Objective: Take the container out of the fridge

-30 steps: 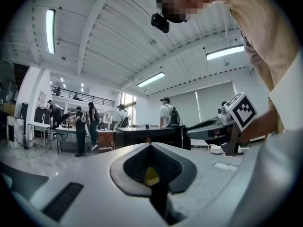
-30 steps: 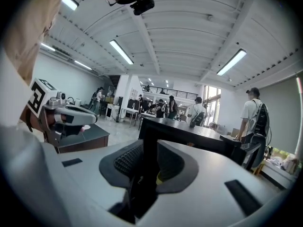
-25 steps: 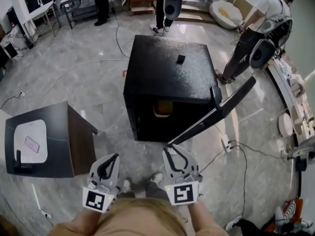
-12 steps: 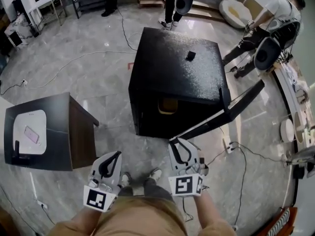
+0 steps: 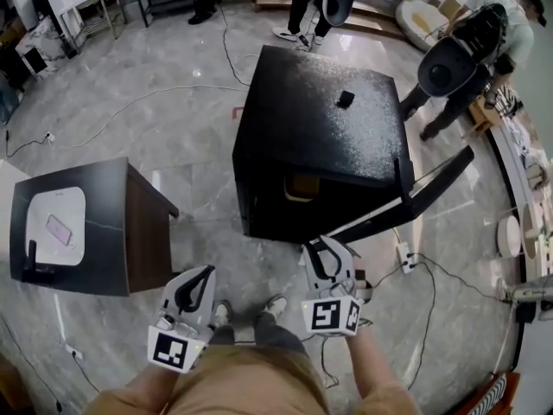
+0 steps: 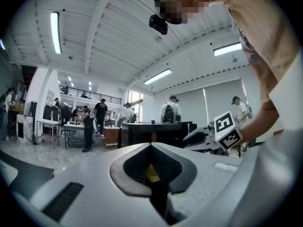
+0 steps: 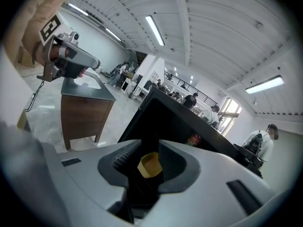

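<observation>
A dark counter point(image 5: 108, 232) is standing well off to the left of the left tool point(image 5: 204, 273), carrying a white tray point(image 5: 65, 266) with a pink phone point(image 5: 57, 229) lying on it. The left tool is pointing level over the grey floor point(image 5: 173, 145), its jaws resting tip to tip and gripping nothing.

Ahead of both tools, a black fridge point(image 5: 320, 137) is sitting on the floor. Its door point(image 5: 423, 193) is hanging open to the right, and the door's near end is lying just beyond the right tool point(image 5: 326, 245).

The yellow container point(image 5: 300, 188) is sitting inside the fridge's dark compartment. It is ahead of the right tool and slightly to its left, well apart from the jaws. In the right gripper view the container point(image 7: 150, 164) is showing through the gap between the jaws, far behind them.

The right tool is pointing slightly downward toward the opening. Its jaws have just been opening and are standing moderately wide, with nothing between the pads.

A small black object point(image 5: 345, 98) is lying on the fridge's top, farther out beyond the right tool. Cables point(image 5: 130, 115) are trailing across the floor. Far off to the right, a person in a white shirt point(image 5: 505, 20) is standing past the fridge's back corner.
</observation>
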Action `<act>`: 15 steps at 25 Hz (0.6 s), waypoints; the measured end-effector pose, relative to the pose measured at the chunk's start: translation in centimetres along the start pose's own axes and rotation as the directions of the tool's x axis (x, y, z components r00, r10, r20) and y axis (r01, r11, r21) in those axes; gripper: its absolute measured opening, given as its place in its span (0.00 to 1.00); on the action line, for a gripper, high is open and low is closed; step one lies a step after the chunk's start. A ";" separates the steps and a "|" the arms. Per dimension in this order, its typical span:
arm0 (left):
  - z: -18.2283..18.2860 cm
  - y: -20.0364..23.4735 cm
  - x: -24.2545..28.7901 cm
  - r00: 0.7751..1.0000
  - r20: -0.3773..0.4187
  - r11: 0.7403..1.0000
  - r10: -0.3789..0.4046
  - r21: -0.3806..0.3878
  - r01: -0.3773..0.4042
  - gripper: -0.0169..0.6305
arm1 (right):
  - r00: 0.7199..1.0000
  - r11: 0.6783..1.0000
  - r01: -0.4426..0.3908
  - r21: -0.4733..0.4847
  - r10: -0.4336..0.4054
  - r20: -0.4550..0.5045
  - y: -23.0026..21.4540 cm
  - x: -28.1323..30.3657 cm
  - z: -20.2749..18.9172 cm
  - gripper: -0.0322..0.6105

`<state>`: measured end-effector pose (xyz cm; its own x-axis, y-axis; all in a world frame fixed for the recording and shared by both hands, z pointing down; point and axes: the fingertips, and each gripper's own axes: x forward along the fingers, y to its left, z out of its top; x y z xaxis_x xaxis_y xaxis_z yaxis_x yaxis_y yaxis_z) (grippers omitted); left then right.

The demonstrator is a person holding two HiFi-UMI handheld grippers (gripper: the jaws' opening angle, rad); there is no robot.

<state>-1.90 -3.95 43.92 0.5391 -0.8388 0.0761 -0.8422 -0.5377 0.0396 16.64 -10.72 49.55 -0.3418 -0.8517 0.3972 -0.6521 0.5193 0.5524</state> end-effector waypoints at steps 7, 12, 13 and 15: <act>-0.2 -0.3 0.3 1.000 -0.009 1.000 0.007 0.004 -0.007 0.03 | 1.000 0.999 -0.009 -0.031 0.009 -0.015 -0.2 1.3 -1.2 0.22; -0.6 -0.1 0.2 0.999 -0.030 1.000 0.022 0.007 -0.022 0.03 | 0.999 0.999 -0.018 -0.042 0.016 -0.030 -0.3 2.4 -2.2 0.22; -0.7 -0.1 0.3 0.999 -0.033 1.000 0.025 0.009 -0.025 0.03 | 0.999 0.999 -0.020 -0.040 0.019 -0.033 -0.3 2.7 -2.5 0.22; -0.8 -0.1 0.3 0.999 -0.035 0.999 0.030 0.010 -0.030 0.03 | 0.999 0.999 -0.028 -0.018 0.028 -0.038 -0.3 3.2 -3.0 0.22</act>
<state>-1.61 -4.09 44.71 0.5127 -0.8512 0.1123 -0.8579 -0.5131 0.0270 17.77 -13.44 52.82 -0.3337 -0.8338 0.4398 -0.6296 0.5444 0.5543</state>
